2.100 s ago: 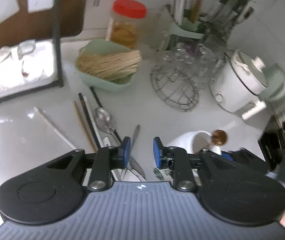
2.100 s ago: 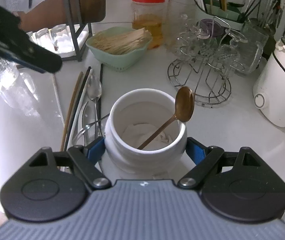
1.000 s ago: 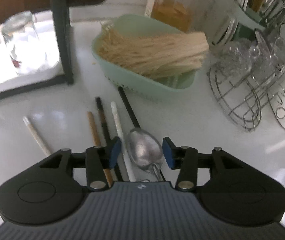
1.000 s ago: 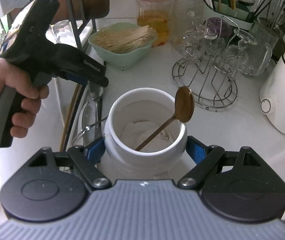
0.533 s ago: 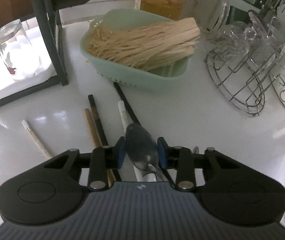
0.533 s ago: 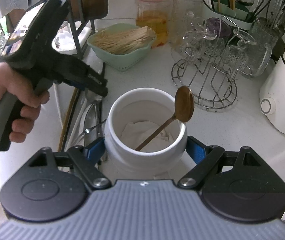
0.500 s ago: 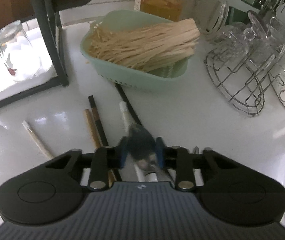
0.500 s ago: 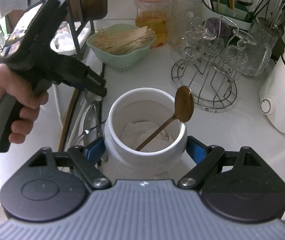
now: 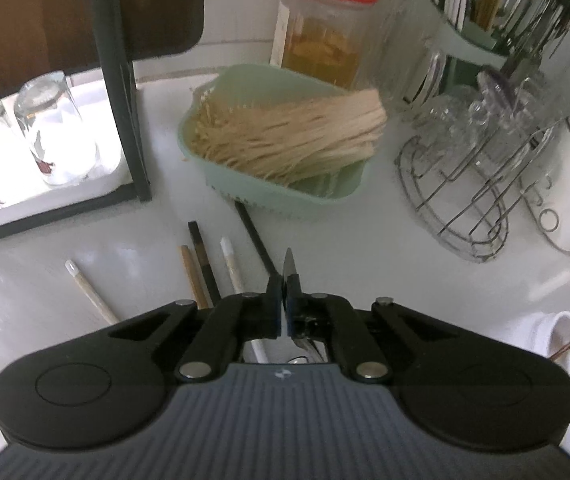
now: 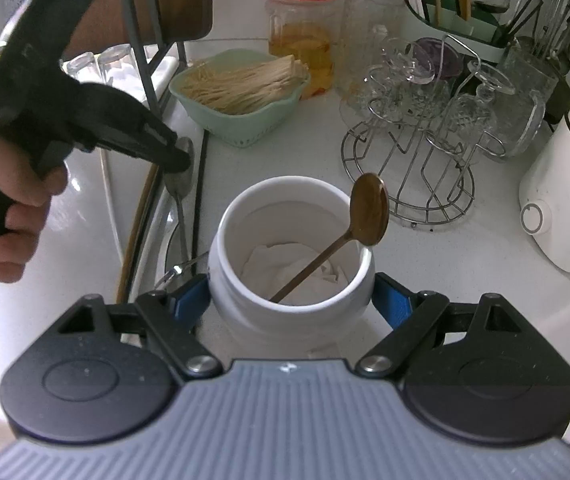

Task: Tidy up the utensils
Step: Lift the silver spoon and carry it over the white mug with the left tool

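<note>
Far left, upturned glasses (image 9: 55,136) on a white tray under a dark rack post (image 9: 119,92). A hand (image 10: 3,196) grips the left gripper (image 9: 285,284); its jaws are shut tight on the bowl of a silver spoon (image 10: 181,178), held edge-on, handle trailing down toward the table (image 9: 325,248). Loose chopsticks (image 9: 205,268), white, brown and black, lie on the table just left of it. Behind, a mint green basket (image 9: 285,196) of pale sticks, then a red-lidded jar (image 10: 303,28) with a side label too blurred to read. Centre, a white ceramic crock (image 10: 291,256) sits on the table between the right gripper (image 10: 291,296) blue pads; jaws wide around it, pads at its sides, contact unclear. A bronze spoon (image 10: 369,208) stands in the crock, bowl up, leaning right. Right of it, a wire rack (image 10: 409,168) with glass cups, a green utensil caddy (image 10: 461,28) behind, and a white appliance (image 10: 565,208) at far right. No readable writing anywhere.
</note>
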The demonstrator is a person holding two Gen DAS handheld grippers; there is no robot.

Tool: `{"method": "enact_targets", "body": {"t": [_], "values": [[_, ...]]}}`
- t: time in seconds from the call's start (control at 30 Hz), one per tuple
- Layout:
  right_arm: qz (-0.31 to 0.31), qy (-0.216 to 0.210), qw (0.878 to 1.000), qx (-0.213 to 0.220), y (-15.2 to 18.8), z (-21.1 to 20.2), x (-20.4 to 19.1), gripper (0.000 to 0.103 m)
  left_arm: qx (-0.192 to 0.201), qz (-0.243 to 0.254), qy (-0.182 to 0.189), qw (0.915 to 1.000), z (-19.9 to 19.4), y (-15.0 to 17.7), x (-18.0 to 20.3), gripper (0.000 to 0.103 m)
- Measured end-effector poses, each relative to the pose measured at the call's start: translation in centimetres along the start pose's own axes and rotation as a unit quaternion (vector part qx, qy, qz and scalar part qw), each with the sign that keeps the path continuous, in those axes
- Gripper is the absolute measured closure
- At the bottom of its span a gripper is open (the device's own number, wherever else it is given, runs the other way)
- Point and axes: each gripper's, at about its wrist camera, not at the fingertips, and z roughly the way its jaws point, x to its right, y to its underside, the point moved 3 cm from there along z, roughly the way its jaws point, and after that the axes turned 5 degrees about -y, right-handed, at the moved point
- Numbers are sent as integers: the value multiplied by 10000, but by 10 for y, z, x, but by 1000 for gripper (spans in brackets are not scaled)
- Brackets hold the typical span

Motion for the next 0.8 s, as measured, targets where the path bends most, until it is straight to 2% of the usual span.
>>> {"method": "enact_targets", "body": {"t": [0.57,0.8], "values": [[-169,-129,9998,42,7,-5,-4,14,684,-101,17,9976,-68,5,7,101],[-309,-211,9992,152,13,-9,-7,14,787,-58,-8,9969,-92,18,18,101]]}}
